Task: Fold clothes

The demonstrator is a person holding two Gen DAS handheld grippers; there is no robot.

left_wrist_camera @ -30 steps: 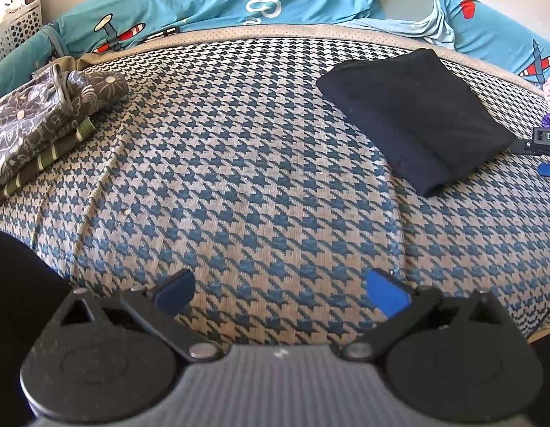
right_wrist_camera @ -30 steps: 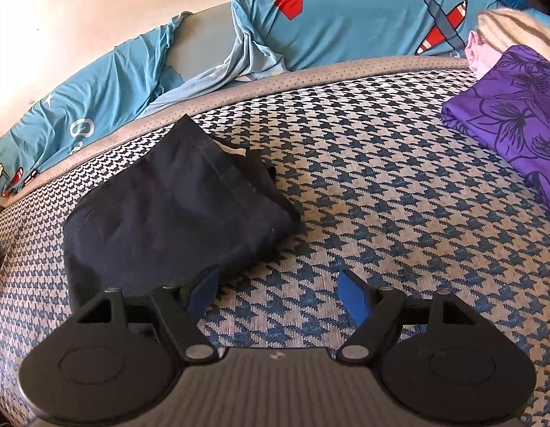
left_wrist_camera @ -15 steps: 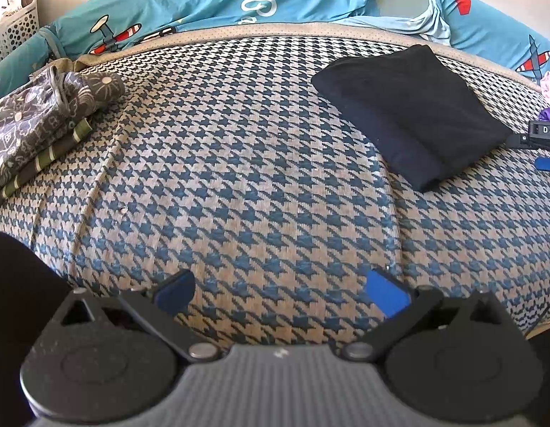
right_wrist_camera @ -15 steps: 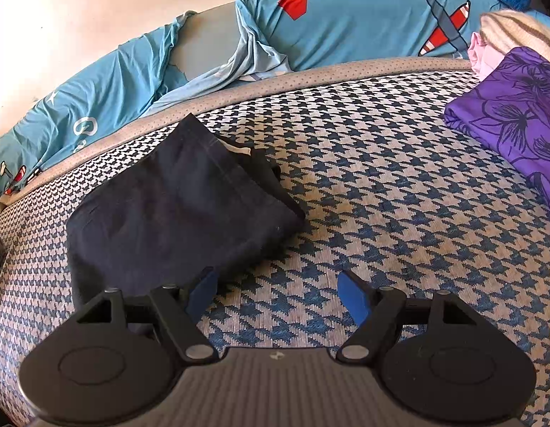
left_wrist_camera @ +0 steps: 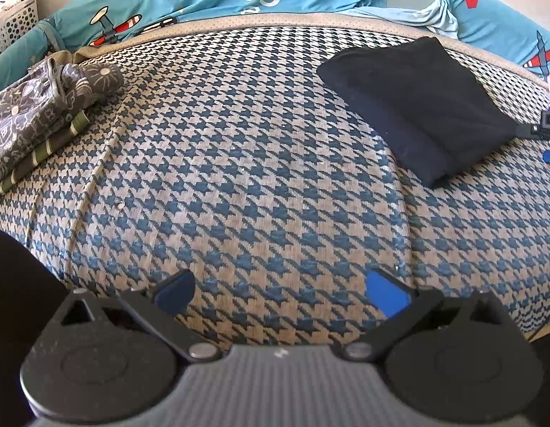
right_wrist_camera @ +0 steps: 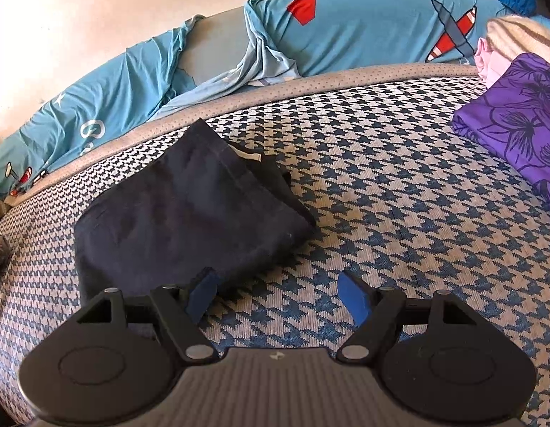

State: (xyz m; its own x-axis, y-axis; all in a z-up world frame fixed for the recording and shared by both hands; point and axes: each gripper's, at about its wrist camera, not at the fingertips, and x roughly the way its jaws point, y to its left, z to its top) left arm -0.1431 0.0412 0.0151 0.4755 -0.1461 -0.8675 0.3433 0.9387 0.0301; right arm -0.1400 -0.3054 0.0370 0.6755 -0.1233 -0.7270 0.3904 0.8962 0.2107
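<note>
Drifted slightly since the earlier frame: folded dark garment (left_wrist_camera: 413, 106) now sits a bit lower and nearer in left wrist view, far right on the houndstooth bedcover (left_wrist_camera: 239, 163). Left gripper (left_wrist_camera: 280, 293) spread wide, empty, well apart from it. Patterned folded stack (left_wrist_camera: 36, 114) far left.

Right wrist view: right gripper (right_wrist_camera: 276, 293) spread wide, holding nothing, hovering at garment's (right_wrist_camera: 189, 220) near right edge, left fingertip (right_wrist_camera: 203, 290) over the cloth. Purple floral fabric (right_wrist_camera: 520, 124) far right. Blue airplane-print bedding (right_wrist_camera: 363, 32) beyond.
</note>
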